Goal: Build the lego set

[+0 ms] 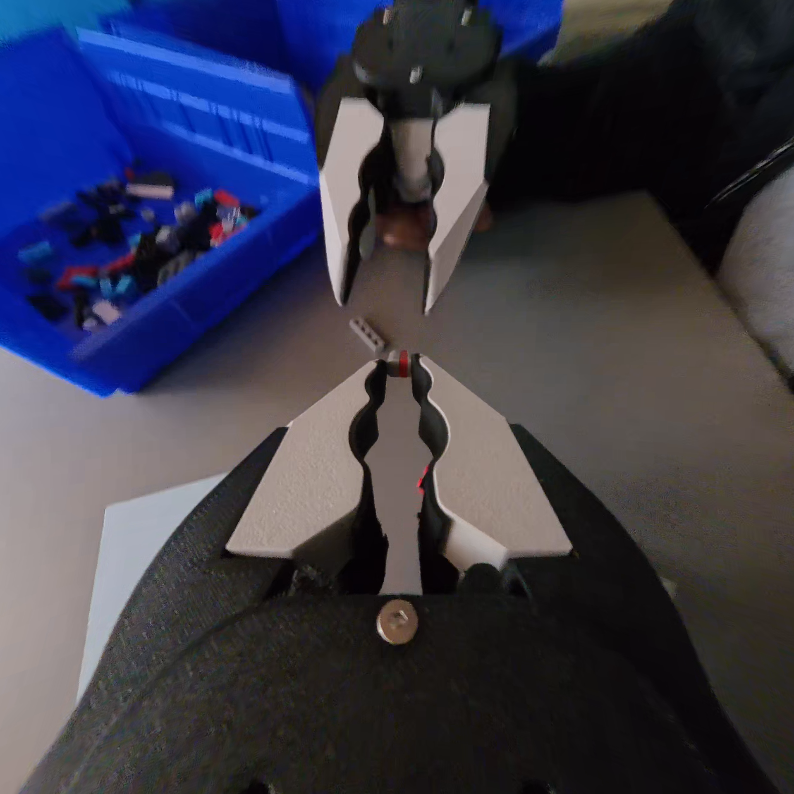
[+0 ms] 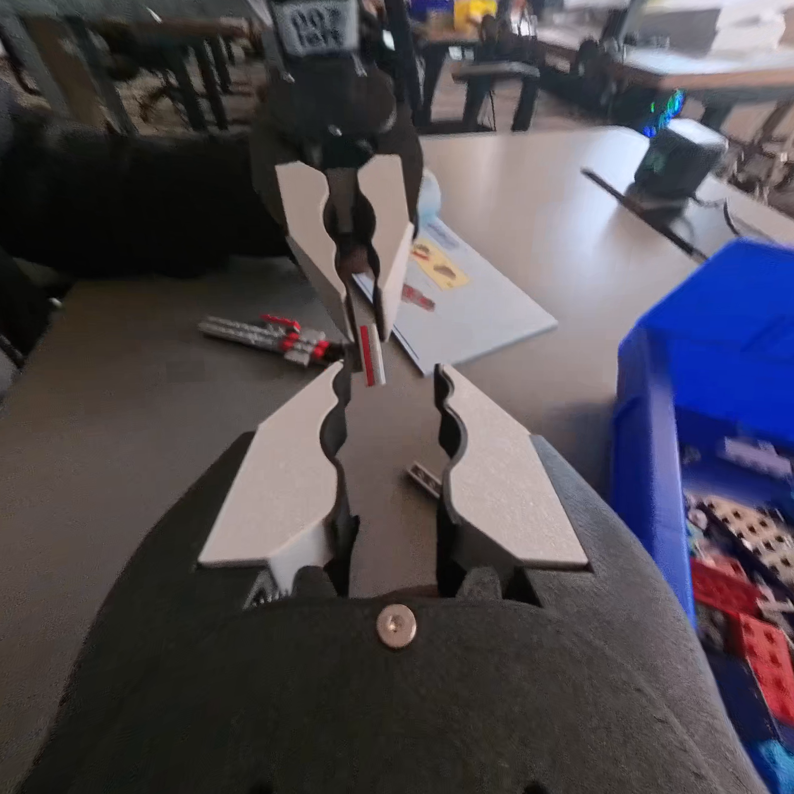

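Note:
My left gripper (image 1: 398, 361) is shut on a small grey piece with a red layer (image 1: 399, 365), held just above the grey table. The right wrist view shows that piece (image 2: 371, 354) as a thin grey and red stack hanging from the left gripper (image 2: 365, 339). My right gripper (image 2: 389, 369) is open and empty, facing the left one tip to tip; it also shows in the left wrist view (image 1: 384, 305). A small grey beam (image 1: 367, 333) lies on the table between them, near my right finger (image 2: 423, 479). A part-built grey and red assembly (image 2: 266, 337) lies behind.
A blue bin (image 1: 206, 300) with several loose bricks stands beside the grippers, on the right in the right wrist view (image 2: 644, 408). An instruction booklet (image 2: 472, 318) lies behind the left gripper. A dark device (image 2: 670, 167) stands at the far right. A person's dark clothing borders the table. The tips of both grippers are at nearly the same place.

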